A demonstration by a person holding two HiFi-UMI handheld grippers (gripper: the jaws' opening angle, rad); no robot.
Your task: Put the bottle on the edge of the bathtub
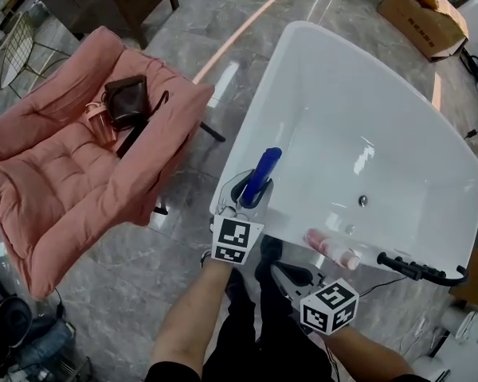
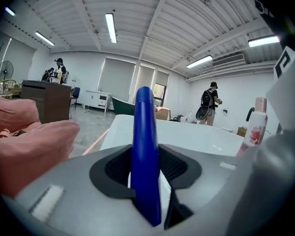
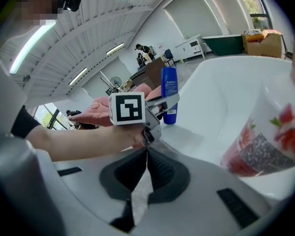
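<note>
A blue bottle (image 1: 263,172) stands upright at the near left corner of the white bathtub (image 1: 303,34). My left gripper (image 1: 253,191) is shut on its lower body. In the left gripper view the blue bottle (image 2: 145,146) fills the gap between the jaws of the left gripper (image 2: 147,167). The right gripper view shows the same blue bottle (image 3: 169,90) resting on the bathtub rim (image 3: 187,134). A pink flowered bottle (image 1: 332,249) stands on the tub's near edge. My right gripper (image 1: 291,273) hangs just left of it, shut and empty; the right gripper (image 3: 147,154) has its pads touching beside the pink bottle (image 3: 265,141).
A pink cushioned chair (image 1: 56,173) left of the tub holds a brown bag (image 1: 127,98) and a copper cup (image 1: 102,122). A black faucet (image 1: 422,270) sits at the tub's near right corner. A cardboard box (image 1: 422,14) lies beyond the tub. A person (image 2: 210,102) stands far off.
</note>
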